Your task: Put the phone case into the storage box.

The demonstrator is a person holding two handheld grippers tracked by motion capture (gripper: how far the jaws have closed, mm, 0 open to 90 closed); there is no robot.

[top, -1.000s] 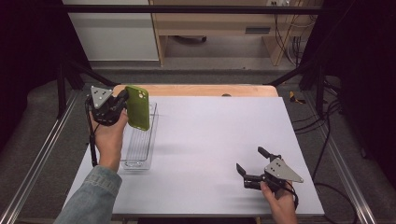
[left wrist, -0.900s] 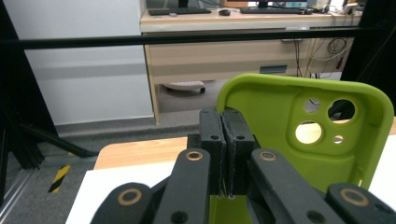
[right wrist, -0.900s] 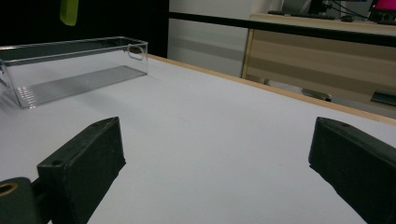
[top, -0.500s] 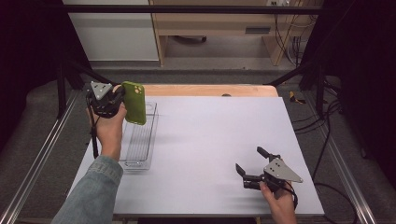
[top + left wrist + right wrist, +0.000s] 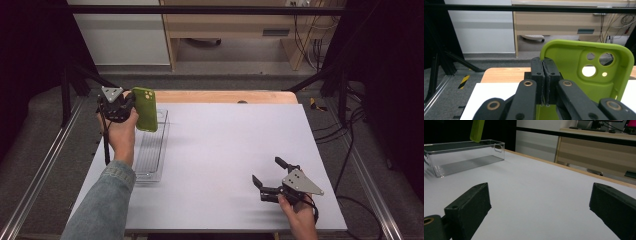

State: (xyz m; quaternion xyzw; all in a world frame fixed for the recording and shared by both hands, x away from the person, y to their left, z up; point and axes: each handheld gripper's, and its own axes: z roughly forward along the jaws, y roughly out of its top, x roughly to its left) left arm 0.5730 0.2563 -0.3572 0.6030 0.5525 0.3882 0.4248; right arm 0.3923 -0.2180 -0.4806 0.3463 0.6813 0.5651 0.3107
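Left gripper (image 5: 131,106) raised, clamping phone case (image 5: 145,109)

Setting: a lab or test room. White-topped table (image 5: 225,150) with a wooden far edge sits inside a black metal frame (image 5: 200,9), crossbar along the top of the high view. Aluminium rails (image 5: 40,170) run down both sides. Grey carpet. Bundled cables (image 5: 350,135) at the right. Wooden desk (image 5: 235,30) and white cabinet (image 5: 120,35) at the top.
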